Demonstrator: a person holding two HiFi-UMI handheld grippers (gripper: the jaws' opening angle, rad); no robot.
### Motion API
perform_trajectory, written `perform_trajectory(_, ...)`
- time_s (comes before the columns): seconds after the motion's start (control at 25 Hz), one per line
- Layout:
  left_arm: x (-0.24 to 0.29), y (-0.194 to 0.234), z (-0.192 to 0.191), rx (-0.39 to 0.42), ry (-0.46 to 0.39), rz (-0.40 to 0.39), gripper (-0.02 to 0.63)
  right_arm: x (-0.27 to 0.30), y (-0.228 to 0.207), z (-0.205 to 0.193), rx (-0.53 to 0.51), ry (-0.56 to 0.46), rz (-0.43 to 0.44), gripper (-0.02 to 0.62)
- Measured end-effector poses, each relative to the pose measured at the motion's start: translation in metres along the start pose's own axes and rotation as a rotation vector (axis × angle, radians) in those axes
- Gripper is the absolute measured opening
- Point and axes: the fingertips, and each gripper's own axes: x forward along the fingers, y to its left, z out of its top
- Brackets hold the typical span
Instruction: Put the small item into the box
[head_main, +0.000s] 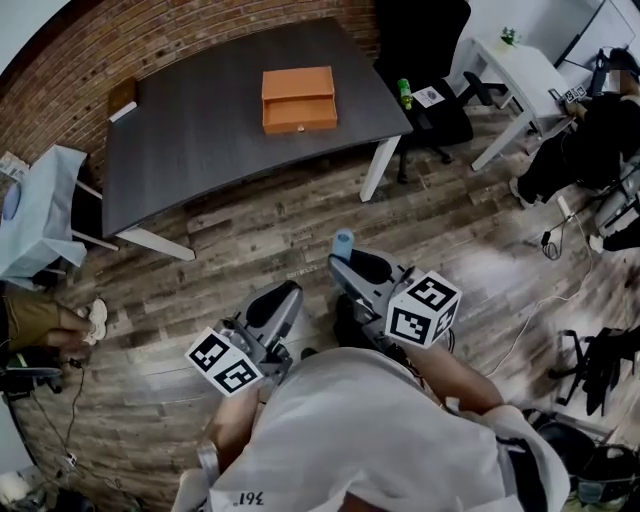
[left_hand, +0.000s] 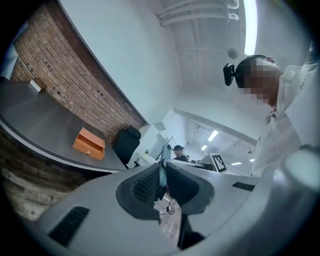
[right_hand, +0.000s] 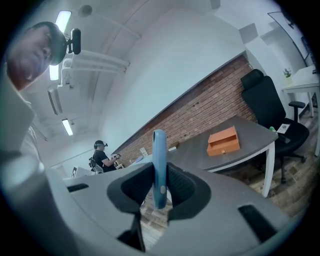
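Right gripper (right_hand: 159, 175): jaws part-closed, clamped on flat blue item (right_hand: 159, 150), long axis upright. Left gripper (left_hand: 162, 169): jaws narrowly apart, empty. Orange box (head_main: 298, 99): lay on surface (head_main: 200, 140), well ahead; right gripper nearer.

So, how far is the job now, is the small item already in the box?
Not yet. Done: the right claw is shut on the small blue item. In hand: it is held in the air, well short of the table. Left: reach the orange box on the table and put the item inside.
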Motion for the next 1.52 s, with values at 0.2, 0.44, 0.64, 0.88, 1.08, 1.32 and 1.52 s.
perform_trajectory(0.2, 0.044, 0.018, 0.022, 0.014, -0.022, 0.014, 0.051, 0.013, -0.036, 0.029, -0.004, 0.022, 0.017, 0.095)
perform_trajectory(0.44, 0.080, 0.035, 0.035, 0.011, -0.040, 0.041, 0.051, 0.025, -0.072, 0.051, -0.007, 0.045, 0.041, 0.095)
perform_trajectory(0.64, 0.111, 0.041, 0.035, 0.007, -0.038, 0.056, 0.051, 0.025, -0.096, 0.063, 0.016, 0.054, 0.071, 0.095)
perform_trajectory(0.88, 0.136, 0.050, 0.035, -0.008, -0.033, 0.062, 0.051, 0.026, -0.124, 0.070, 0.035, 0.075, 0.067, 0.095)
perform_trajectory(1.08, 0.144, 0.061, 0.039, -0.014, -0.034, 0.062, 0.051, 0.030, -0.133, 0.070, 0.049, 0.081, 0.065, 0.095)
perform_trajectory(1.32, 0.155, 0.085, 0.053, -0.015, -0.029, 0.031, 0.051, 0.050, -0.149, 0.078, 0.044, 0.067, 0.032, 0.095)
perform_trajectory(1.52, 0.167, 0.122, 0.076, -0.014, -0.020, -0.012, 0.051, 0.081, -0.168, 0.088, 0.038, 0.056, -0.018, 0.095)
